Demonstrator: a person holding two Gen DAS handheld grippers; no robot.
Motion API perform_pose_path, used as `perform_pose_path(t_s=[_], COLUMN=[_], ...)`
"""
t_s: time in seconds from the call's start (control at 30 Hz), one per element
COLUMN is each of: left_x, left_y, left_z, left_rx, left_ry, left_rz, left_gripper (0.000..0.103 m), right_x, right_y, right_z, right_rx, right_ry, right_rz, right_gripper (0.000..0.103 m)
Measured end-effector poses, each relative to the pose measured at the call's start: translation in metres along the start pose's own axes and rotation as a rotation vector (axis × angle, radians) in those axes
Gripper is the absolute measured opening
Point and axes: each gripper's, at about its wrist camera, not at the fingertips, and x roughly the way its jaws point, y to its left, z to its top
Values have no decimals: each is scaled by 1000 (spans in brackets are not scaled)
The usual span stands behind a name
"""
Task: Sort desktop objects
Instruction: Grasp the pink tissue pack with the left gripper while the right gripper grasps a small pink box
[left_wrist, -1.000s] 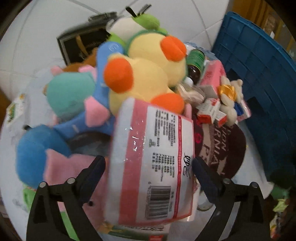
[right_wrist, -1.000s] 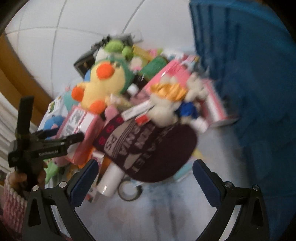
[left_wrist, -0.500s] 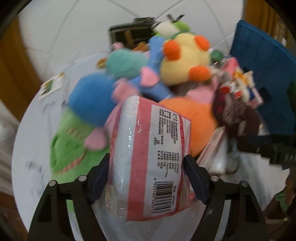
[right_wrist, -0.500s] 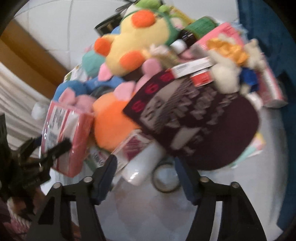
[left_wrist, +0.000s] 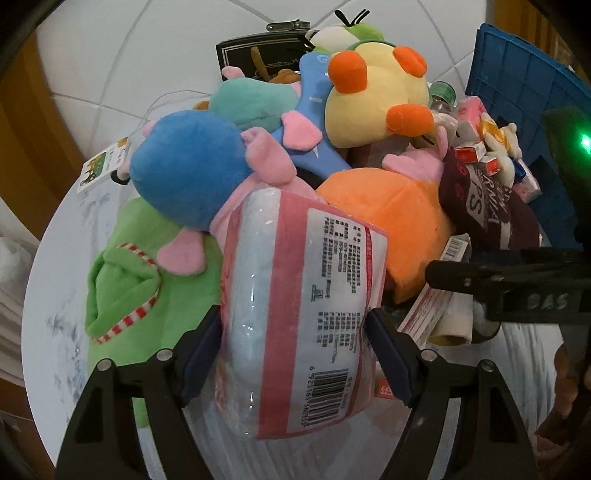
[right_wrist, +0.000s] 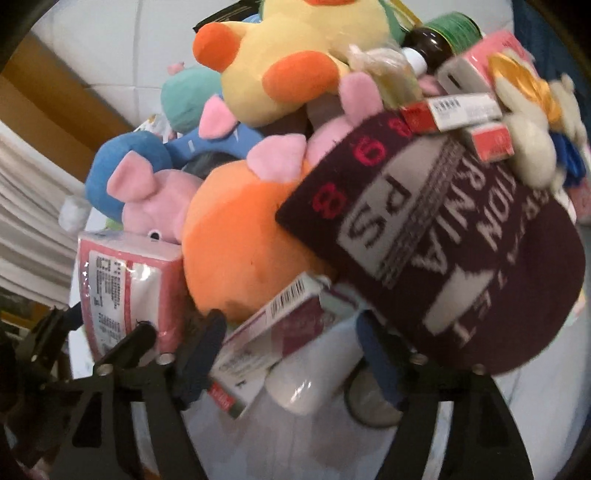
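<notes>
My left gripper (left_wrist: 293, 350) is shut on a pink-and-white tissue pack (left_wrist: 295, 302), with both pads pressed into its sides at the near edge of the pile. In the right wrist view the same pack (right_wrist: 125, 291) shows at the left, still in the left gripper (right_wrist: 110, 354). My right gripper (right_wrist: 291, 350) points down at the pile's front and its jaws are opening. A purple-and-white box (right_wrist: 273, 332) and a white bottle (right_wrist: 310, 380) lie between its fingers, neither one squeezed. A maroon cap (right_wrist: 443, 251) hangs over the right finger.
Plush toys are heaped on the round white table (left_wrist: 55, 295): orange (right_wrist: 240, 240), yellow (left_wrist: 376, 96), blue (left_wrist: 184, 166), green (left_wrist: 147, 295). A tape ring (right_wrist: 369, 406) lies by the bottle. A blue crate (left_wrist: 517, 92) stands at the right, with small boxes and a brown bottle in front of it.
The left jaws closed onto the tissue pack. The right gripper dropped toward the pile's front; its jaws narrowed around the box and bottle, then widened a little.
</notes>
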Motion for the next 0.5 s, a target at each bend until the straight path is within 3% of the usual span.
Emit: perform_pose_path(t_s=[0.03,0.1,0.13,0.17,0.23,0.37,0.5], left_x=[1,1,0,0,-1,-3,-13], left_y=[1,3,4,5,6,6,5], left_z=[1,1,0,-1,-5,-11,-15], left_rx=[-1,-2,-4,-7,-12,-23,-33], left_ry=[-1,1,3,5,14,19,-2], left_rz=[-1,-7,-11,-14,-18,-27,-24], left_gripper=[77,77,77,77,77,77,77], right_x=[2,5,3,1,2,5,-13], right_y=[4,15,22,24,26,35,47], right_z=[1,2,0,-1,-6,-15,-17], right_rx=[-19,-81,-114,-111,-98,-138,-181], right_ry=[-8,-15,-20,-15,21,27,-23], right_rz=[-31,-90,-120,-78,-16,-12,-17], right_gripper=[77,67,44,39,37,35,34])
